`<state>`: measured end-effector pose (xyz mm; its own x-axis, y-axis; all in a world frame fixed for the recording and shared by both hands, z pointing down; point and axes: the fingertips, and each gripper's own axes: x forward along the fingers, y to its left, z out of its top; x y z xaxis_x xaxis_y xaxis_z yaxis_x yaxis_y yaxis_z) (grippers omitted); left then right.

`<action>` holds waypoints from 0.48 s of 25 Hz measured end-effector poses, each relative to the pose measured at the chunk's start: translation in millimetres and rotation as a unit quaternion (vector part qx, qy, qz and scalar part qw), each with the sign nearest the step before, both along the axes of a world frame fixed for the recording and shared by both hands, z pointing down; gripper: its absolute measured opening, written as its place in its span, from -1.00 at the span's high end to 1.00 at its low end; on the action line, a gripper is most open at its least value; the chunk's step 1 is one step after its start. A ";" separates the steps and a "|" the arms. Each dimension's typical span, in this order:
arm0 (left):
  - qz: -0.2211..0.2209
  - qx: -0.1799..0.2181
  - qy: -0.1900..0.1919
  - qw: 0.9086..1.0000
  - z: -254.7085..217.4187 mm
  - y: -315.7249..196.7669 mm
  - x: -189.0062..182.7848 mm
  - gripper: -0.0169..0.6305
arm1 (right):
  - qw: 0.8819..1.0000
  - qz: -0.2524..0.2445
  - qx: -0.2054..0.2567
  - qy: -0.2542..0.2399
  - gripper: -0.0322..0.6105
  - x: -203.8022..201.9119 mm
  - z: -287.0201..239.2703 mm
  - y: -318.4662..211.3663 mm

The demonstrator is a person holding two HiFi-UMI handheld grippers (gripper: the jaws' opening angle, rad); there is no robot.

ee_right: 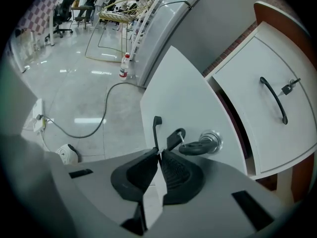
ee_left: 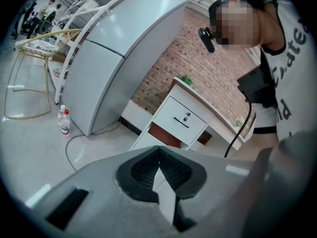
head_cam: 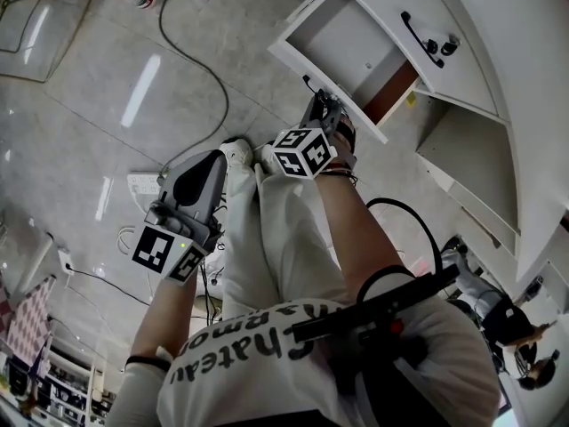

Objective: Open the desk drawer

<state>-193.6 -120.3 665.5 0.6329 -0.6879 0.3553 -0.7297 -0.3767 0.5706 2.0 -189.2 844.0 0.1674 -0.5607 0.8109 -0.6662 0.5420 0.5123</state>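
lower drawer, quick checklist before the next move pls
1. Right gripper shut on the lower drawer handle: ok.
2. Lower drawer pulled out, inside showing: ok.
3. Drawer at full travel: cannot tell.
4. Key in the lock beside the jaws, touching them or not: cannot tell.
5. Left gripper shut, empty, away from the desk: ok.

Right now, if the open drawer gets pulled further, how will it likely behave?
The drawer looks empty, so it probably slides lightly. Its thin handle, pinched by the right gripper, looks rigid and should not flex. The key dangling at the lock will likely swing.
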 end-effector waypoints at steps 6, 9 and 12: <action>-0.015 0.018 0.010 1.000 -10.5 -11.8 -3.6 0.90 | 1.000 -0.023 -0.006 -0.015 0.82 -20.1 -0.7 21.2; -0.014 0.018 0.011 1.000 -7.8 -13.3 -1.6 0.90 | 1.000 -0.029 0.000 -0.010 0.82 -23.4 4.7 26.6; -0.027 0.016 0.021 0.999 -4.7 -17.2 -3.0 0.90 | 0.999 -0.030 0.017 0.001 0.82 -22.7 10.5 25.8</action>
<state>-196.6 -137.5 660.9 0.6087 -0.7320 0.3060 -0.7248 -0.3562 0.5897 -20.7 -163.4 854.5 0.1344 -0.5970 0.7909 -0.6313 0.5636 0.5327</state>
